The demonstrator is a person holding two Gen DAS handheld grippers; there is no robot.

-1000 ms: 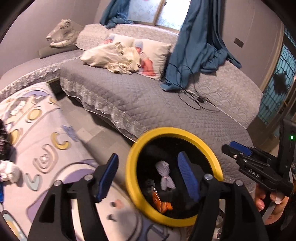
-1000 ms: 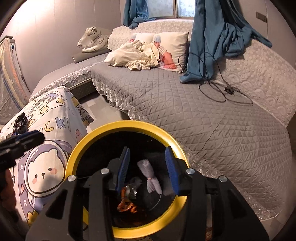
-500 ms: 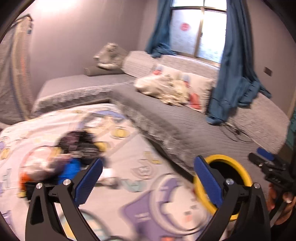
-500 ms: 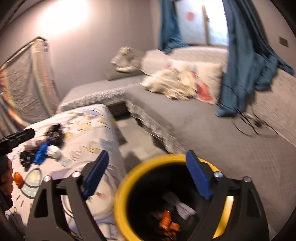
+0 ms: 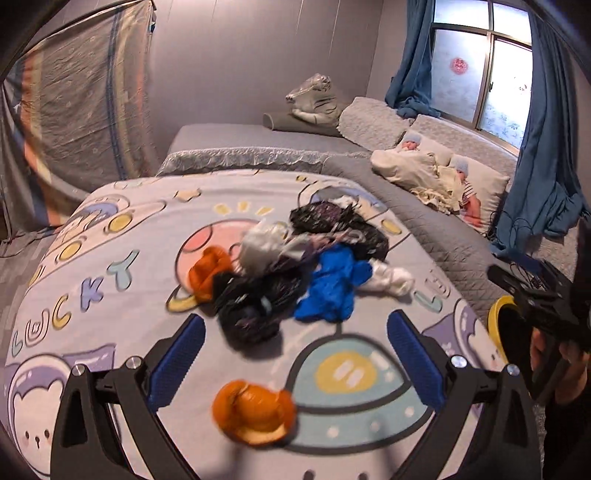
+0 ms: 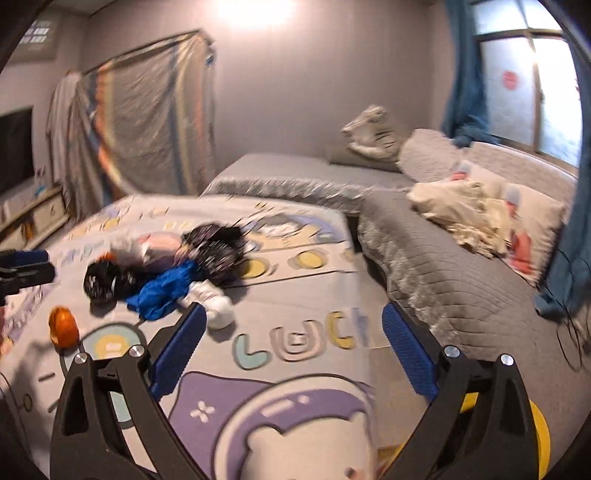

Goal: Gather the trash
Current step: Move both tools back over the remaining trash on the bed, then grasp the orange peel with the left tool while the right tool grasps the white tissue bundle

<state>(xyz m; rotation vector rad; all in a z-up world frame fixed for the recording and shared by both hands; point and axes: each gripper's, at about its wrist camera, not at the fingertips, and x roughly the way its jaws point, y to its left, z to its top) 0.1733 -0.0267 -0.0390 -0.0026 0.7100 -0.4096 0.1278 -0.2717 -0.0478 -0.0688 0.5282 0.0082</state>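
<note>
Hovering with jaws wide and empty, the left gripper (image 5: 295, 354) has the orange scrap (image 5: 255, 411) lying just in front of the trash pile (image 5: 295, 269), nearer than the equally wide, empty right gripper (image 6: 291, 354) beside the yellow bin (image 5: 496, 325)

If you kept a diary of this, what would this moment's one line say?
left gripper: open, empty, above orange wrapper | right gripper: open, empty | trash pile: on cartoon blanket | yellow-rimmed bin: right

We see daylight from the window (image 5: 480, 74) far right of the jaws, glare from a lamp (image 6: 255, 9) above them, motion blur ahead, and dark, curved fisheye edges.
</note>
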